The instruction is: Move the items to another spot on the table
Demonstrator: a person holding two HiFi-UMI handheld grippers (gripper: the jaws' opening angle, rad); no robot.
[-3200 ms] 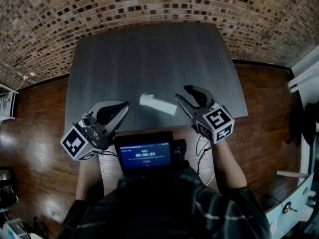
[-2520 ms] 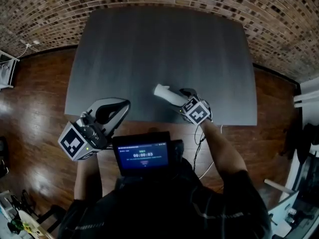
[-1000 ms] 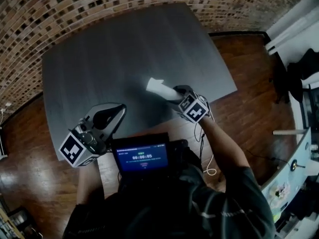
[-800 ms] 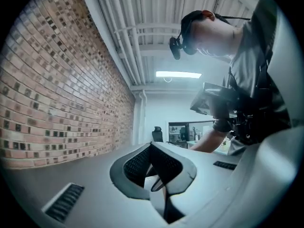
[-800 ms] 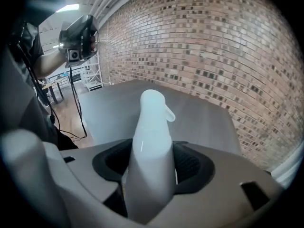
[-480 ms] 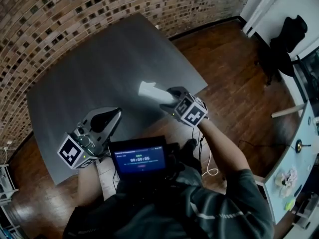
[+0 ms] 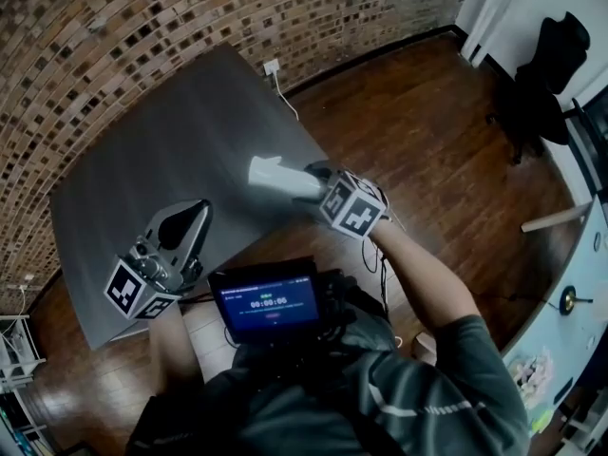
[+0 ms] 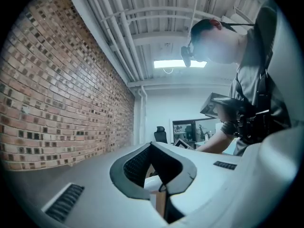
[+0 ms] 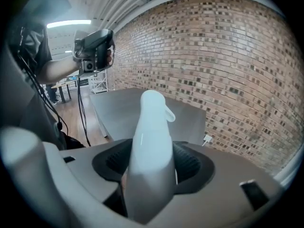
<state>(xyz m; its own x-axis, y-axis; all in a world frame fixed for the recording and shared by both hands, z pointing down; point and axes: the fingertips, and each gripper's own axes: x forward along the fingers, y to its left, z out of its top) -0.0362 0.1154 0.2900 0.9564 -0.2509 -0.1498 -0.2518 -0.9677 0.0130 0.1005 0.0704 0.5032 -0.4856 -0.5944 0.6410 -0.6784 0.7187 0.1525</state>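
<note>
White bottle (image 9: 151,151) | clamped in right fingers (image 9: 192,167), angled down | left fingers (image 8: 133,170) closed, empty, level

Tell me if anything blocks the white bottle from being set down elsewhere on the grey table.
Nothing visible does. The right gripper is shut on the white bottle above the grey table at its edge, and no other thing lies on it. The left gripper hangs over the near side, apart from the bottle.
</note>
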